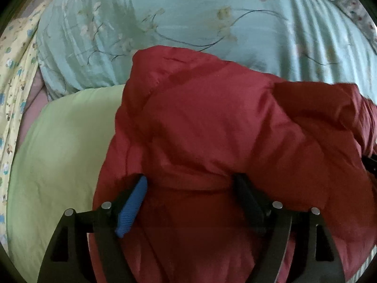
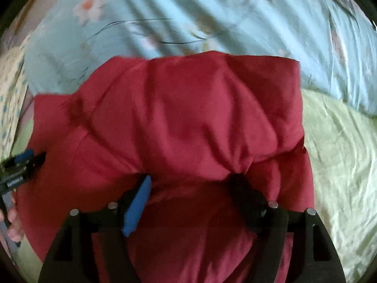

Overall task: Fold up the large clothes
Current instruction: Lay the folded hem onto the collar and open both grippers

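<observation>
Bed [image 1: 59,155] carrying folded red jacket [image 1: 212,122]; both tools, left tool [image 1: 190,184] and right tool [image 2: 193,184], are resting spread over it, fold apparently laid, smoothing next.

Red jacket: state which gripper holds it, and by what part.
Neither holds it. The left gripper and right gripper stand open over the red jacket, its folded bulk between their fingers.

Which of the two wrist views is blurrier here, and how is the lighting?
Right wrist view: blurrier, with the floral quilt smeared and the red jacket soft-edged. Left wrist view: sharper, quilt print readable, slight blur at the jacket's right end. Both: dim, flat light, no glare, strong fisheye bending and dark corners.
</observation>
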Available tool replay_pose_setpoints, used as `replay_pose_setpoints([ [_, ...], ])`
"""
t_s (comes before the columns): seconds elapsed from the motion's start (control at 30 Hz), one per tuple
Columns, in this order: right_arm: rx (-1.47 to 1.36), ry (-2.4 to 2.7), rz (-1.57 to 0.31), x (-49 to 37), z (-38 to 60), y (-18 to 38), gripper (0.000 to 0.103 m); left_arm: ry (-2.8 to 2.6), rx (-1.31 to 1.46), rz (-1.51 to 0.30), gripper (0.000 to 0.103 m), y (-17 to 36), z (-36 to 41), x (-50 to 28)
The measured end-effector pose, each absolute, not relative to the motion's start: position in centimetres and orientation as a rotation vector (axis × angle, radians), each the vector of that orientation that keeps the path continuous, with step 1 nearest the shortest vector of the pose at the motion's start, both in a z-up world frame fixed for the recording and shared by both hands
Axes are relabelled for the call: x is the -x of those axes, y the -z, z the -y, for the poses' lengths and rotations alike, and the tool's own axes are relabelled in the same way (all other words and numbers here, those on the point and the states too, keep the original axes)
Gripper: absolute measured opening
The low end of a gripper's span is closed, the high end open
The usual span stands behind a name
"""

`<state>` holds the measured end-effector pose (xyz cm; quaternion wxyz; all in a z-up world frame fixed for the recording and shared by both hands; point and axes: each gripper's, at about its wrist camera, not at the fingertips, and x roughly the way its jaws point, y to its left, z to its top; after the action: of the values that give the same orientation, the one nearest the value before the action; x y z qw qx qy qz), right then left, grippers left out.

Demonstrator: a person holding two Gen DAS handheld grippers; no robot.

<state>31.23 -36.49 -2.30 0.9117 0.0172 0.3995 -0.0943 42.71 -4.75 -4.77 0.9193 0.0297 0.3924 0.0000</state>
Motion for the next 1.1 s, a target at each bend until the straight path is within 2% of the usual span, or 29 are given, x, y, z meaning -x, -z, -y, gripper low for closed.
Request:
replay_pose_setpoints([
  [0.2,-0.164,0.208,-0.818,-32.7,39.6,2.7,0.074,-0.026,-0.027,-0.841,0.082,5.5,3.9,-46.3],
  [0.53,-0.213,0.205,-0.822,-34.1,40.7,3.7,0.074,-0.042,-0.004,-0.856,0.089,7.0,3.5,-49.1],
  [0.93,-0.192,0.203,-0.822,-33.8,39.6,3.3,0.075,-0.008,-0.003,-0.807,0.089,4.8,2.5,-44.6],
  [1.1,-0.221,0.202,-0.81,-32.2,39.5,2.1,0.075,-0.017,-0.039,-0.835,0.092,6.0,2.4,-44.9],
])
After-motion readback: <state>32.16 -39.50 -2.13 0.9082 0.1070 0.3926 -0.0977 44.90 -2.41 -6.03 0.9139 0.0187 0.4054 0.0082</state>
